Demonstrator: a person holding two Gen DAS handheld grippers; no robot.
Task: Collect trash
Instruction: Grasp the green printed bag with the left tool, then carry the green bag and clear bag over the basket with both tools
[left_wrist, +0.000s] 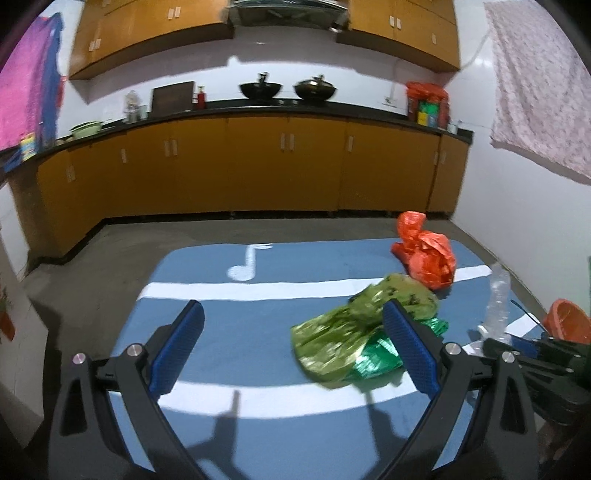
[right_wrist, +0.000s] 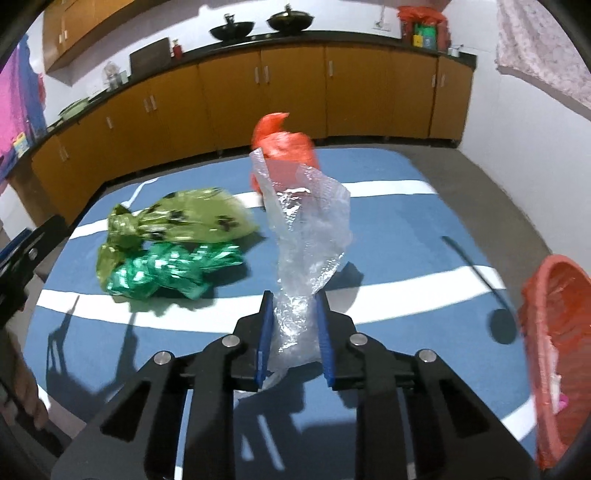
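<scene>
My right gripper (right_wrist: 294, 302) is shut on a clear plastic bag (right_wrist: 308, 229) and holds it upright above the blue mat (right_wrist: 399, 229); the bag also shows in the left wrist view (left_wrist: 498, 302). A yellow-green bag (right_wrist: 184, 218) and a shiny green foil wrapper (right_wrist: 166, 269) lie together on the mat to the left. An orange plastic bag (right_wrist: 284, 142) lies behind the clear bag. My left gripper (left_wrist: 291, 314) is open and empty above the mat, its right finger in front of the yellow-green bag (left_wrist: 340, 339). The orange bag (left_wrist: 424, 251) lies further back right.
An orange basket (right_wrist: 554, 350) stands at the mat's right edge, also seen in the left wrist view (left_wrist: 569, 321). The mat (left_wrist: 258, 332) has white stripes and lies on a grey floor. Wooden kitchen cabinets (left_wrist: 258, 166) run along the back wall.
</scene>
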